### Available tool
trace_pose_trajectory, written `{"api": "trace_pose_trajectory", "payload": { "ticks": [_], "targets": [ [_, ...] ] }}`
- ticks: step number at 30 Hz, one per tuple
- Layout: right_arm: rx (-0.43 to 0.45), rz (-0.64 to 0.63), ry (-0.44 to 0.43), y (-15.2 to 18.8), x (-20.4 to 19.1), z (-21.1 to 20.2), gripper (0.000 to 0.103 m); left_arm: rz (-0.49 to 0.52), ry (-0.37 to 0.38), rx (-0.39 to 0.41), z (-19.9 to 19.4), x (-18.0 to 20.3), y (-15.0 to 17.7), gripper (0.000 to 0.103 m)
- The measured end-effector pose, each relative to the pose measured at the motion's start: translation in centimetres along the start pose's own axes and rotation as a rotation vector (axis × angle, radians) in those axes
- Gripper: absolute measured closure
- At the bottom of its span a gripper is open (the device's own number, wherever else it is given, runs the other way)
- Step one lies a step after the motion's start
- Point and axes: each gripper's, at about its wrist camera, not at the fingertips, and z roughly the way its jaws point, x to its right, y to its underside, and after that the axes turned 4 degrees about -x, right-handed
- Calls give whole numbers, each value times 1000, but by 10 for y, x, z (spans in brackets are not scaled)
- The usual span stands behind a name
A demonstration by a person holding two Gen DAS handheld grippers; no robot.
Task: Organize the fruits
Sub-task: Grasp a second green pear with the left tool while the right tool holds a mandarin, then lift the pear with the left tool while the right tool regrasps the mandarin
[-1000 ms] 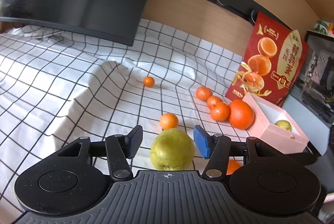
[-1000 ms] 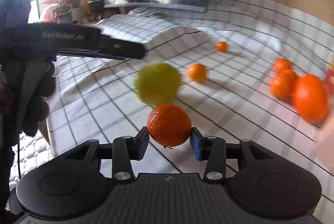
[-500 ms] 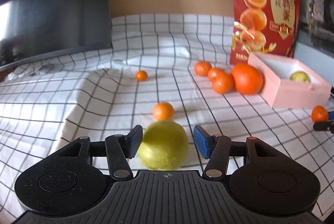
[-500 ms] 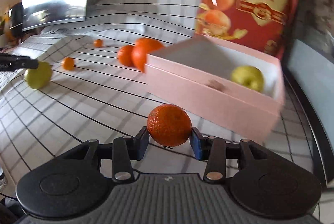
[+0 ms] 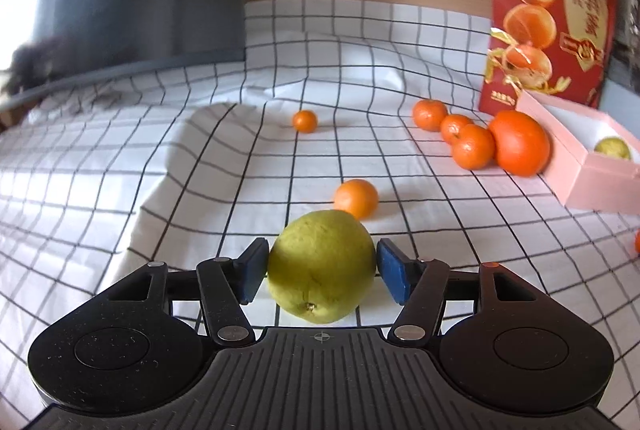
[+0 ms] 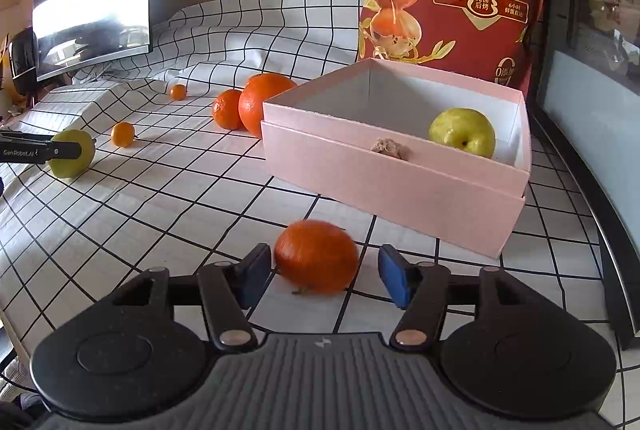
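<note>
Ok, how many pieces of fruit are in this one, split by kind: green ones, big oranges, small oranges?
green fruit: 2
big orange: 1
small oranges: 6
Total: 9
</note>
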Motion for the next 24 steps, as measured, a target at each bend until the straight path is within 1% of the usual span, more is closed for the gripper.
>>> {"api": "trace_pose_trajectory", "payload": {
  "ticks": [2,7,8,11,15,24],
  "targets": [
    [-11,5,-2,-1,1,2,36,-33,27,0,1,-7,0,38],
    [-48,29,-6,-2,4,7,35,-98,76,-2,5,-19,-2,37],
    [-51,33,-6,-2,5,7,33,-108,80,-3,6,-21,-2,37],
    [-52,43,-4,-1,6,8,31,-107,89,-18,12,-23,-3,37],
    [-55,40,-2,-1,5,8,29,-94,109,-72,23,-20,-1,37],
    [-58,37,-1,-2,5,8,28,-107,94,-50,23,-16,2,38]
  ]
}}
